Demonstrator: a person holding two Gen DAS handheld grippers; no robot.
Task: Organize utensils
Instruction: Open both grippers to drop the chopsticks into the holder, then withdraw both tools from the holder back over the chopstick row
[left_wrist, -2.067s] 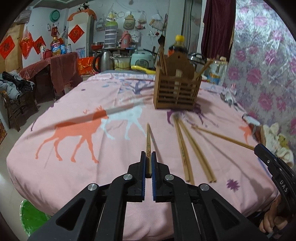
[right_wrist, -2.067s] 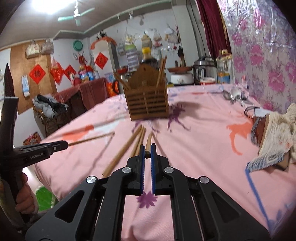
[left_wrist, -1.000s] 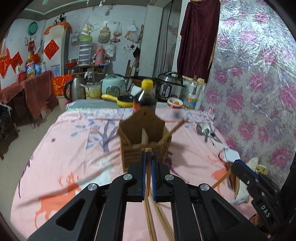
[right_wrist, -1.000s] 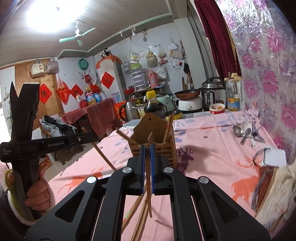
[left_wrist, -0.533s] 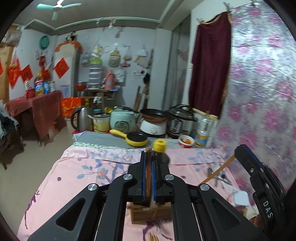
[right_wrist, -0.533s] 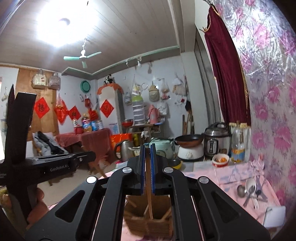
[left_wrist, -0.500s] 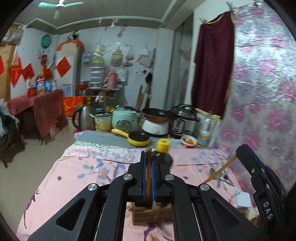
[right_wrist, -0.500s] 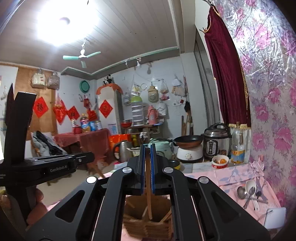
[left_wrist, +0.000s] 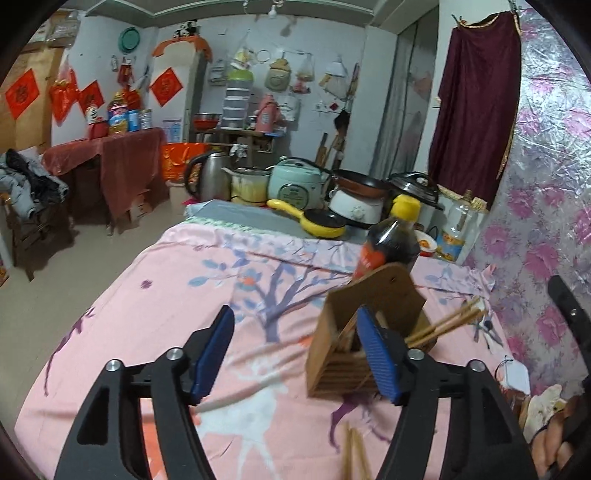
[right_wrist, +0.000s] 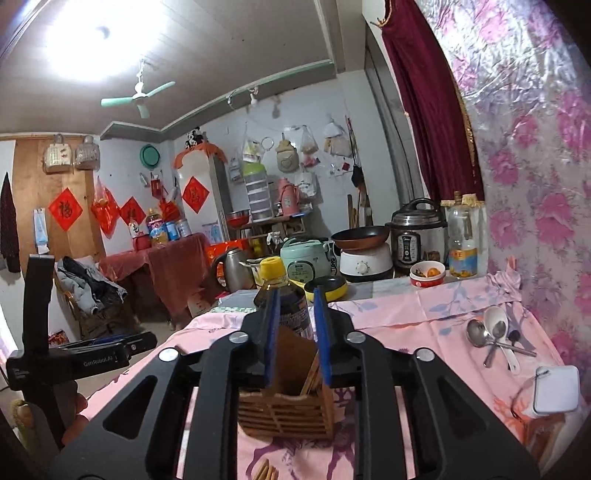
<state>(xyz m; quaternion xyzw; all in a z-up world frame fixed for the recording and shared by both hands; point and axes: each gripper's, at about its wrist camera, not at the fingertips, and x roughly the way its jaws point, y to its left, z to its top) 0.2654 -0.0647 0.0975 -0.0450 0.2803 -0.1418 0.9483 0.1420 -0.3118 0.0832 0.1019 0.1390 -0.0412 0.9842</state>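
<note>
The left gripper (left_wrist: 295, 354) has just been opening; its blue pads stand wide apart with nothing between them, above the pink tablecloth (left_wrist: 177, 295). Just to its right stands the wooden chopstick holder (left_wrist: 354, 343), a slatted box with a tall peaked back board. Several chopsticks (left_wrist: 447, 325) lean out of the holder's right side, their long axes slanting up and to the right. Two more chopsticks (left_wrist: 352, 454) lie flat on the cloth near the camera, running near to far with their tips toward the holder.

The right gripper (right_wrist: 295, 332) has also just been opening; its jaws stand a little apart with no chopstick pinched between the pads. It hovers right above the holder (right_wrist: 288, 413), and in the gap below it chopsticks (right_wrist: 312, 373) stand steeply in the box, tilting slightly rightward at the top. The ends of the loose chopsticks (right_wrist: 267, 472) show at the near edge of the cloth.

Behind the holder stands a dark sauce bottle (right_wrist: 286, 306) with a yellow cap. Far right on the cloth, spoons (right_wrist: 491, 336) lie together, and a small white tag (right_wrist: 556, 389) sits nearer.
</note>
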